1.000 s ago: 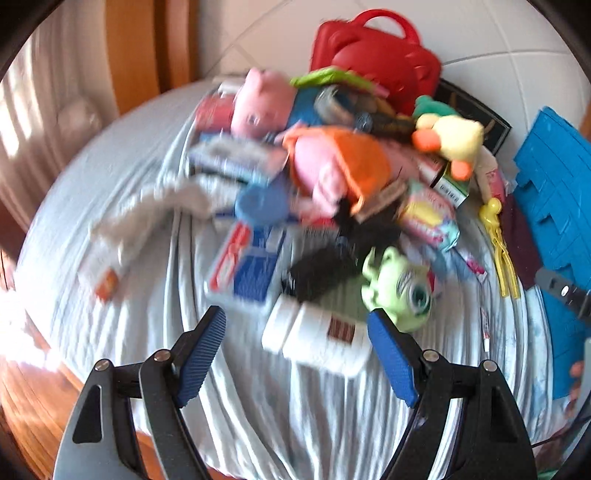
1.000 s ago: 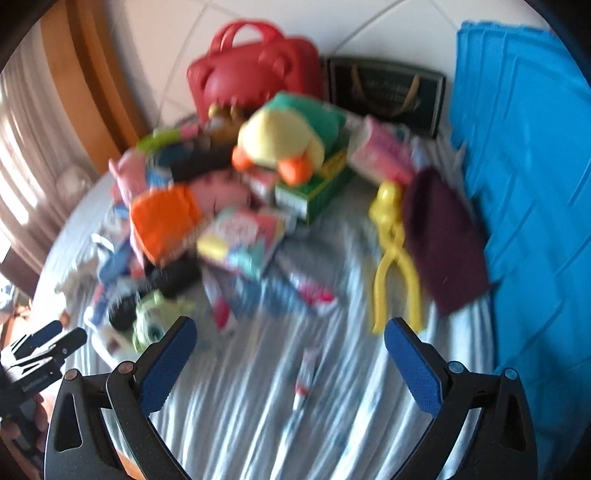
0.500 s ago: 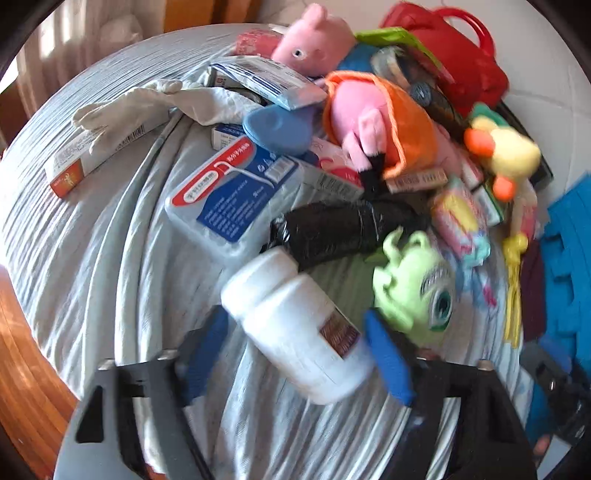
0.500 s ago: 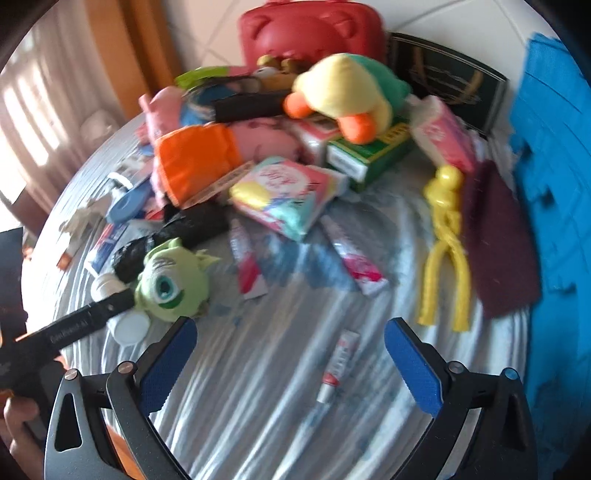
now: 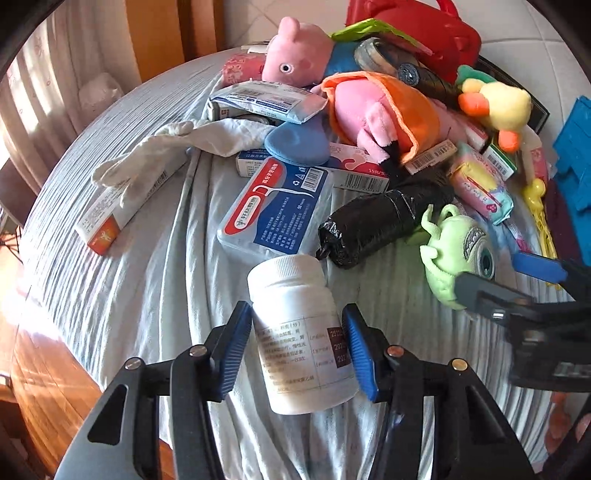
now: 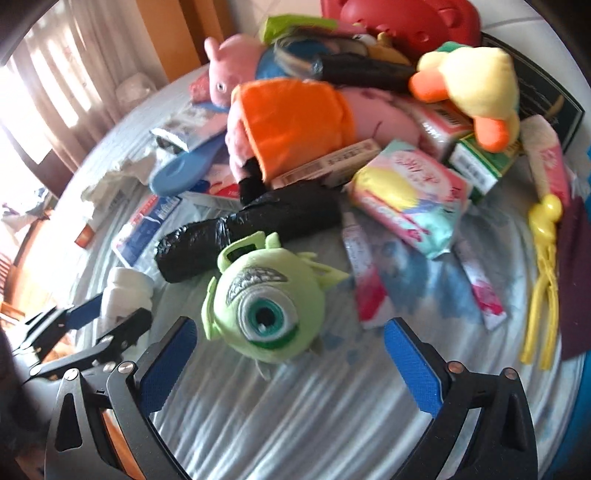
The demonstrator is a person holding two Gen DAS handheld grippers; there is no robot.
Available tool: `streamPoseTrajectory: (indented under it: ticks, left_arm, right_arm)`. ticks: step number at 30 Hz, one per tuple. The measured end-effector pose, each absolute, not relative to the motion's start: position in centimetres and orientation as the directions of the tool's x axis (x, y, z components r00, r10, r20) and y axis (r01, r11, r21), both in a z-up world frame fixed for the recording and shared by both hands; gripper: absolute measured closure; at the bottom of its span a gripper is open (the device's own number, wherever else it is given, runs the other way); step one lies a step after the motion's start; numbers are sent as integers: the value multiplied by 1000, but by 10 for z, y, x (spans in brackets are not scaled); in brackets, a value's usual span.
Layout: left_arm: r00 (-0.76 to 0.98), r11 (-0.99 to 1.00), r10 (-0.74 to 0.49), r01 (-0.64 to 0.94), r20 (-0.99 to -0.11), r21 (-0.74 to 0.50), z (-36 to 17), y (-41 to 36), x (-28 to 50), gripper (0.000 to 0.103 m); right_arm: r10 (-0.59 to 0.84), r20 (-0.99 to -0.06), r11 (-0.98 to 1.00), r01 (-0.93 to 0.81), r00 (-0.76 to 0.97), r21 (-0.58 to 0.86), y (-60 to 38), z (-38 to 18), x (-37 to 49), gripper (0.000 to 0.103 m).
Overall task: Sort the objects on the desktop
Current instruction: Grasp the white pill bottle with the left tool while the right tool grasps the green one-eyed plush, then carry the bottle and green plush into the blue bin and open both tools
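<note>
Left claw (image 5: pixel 297 345) has dropped over the white pill bottle (image 5: pixel 301 332) lying on the tabletop cloth (image 5: pixel 147 295), jaws closing w/ bottle between, pads nearly touching, not yet gripped. Right claw (image 6: pixel 288 363) swung in wide open around green one-eyed plush (image 6: pixel 264 312); two picks next, prob

A home, most likely a bedroom. A striped pale bedsheet (image 5: pixel 122 280) is spread across the frame's middle, strewn with plush toys (image 5: pixel 295 55), medicine boxes (image 5: pixel 110 210) and toiletries. Sunlit curtains (image 6: pixel 62 88) are seen upper left, wooden panelling (image 5: pixel 159 33) at top, wood flooring (image 5: pixel 40 369) lower left.
</note>
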State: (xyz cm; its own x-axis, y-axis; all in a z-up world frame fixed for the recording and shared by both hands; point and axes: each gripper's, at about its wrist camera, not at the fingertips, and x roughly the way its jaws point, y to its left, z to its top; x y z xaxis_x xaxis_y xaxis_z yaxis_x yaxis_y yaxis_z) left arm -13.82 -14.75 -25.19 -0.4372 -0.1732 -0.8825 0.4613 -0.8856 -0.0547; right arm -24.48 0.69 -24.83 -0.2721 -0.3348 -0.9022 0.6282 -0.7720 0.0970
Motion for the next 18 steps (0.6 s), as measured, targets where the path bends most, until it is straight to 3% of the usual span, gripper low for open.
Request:
streamPoseTrajectory:
  ticks: [3, 5, 6, 12, 18]
  left_arm:
    - [-400, -884, -128, 461, -907, -79, -263, -151, -143, 55]
    - [-412, -883, -126, 461, -902, -87, -266, -151, -139, 57]
    - [-416, -889, -124, 449, -901, -86, -264, -150, -139, 57]
    - [-507, -911, -176, 408, -844, -55, -219, -141, -132, 57]
    - [-638, -950, -206, 312, -742, -4, -150, -107, -142, 57]
  right_arm:
    - [-304, -915, -774, 629, -265, 75, -2, -260, -245, 2]
    - [-291, -919, -772, 633, -265, 62, -5, -266, -245, 20]
    - [-295, -919, -769, 636, -260, 67, -6, -267, -244, 39]
    - [-329, -893, -771, 633, -307, 67, 3, -241, -231, 39]
    - [-408, -785, -812, 579, -467, 77, 44, -157, -217, 39]
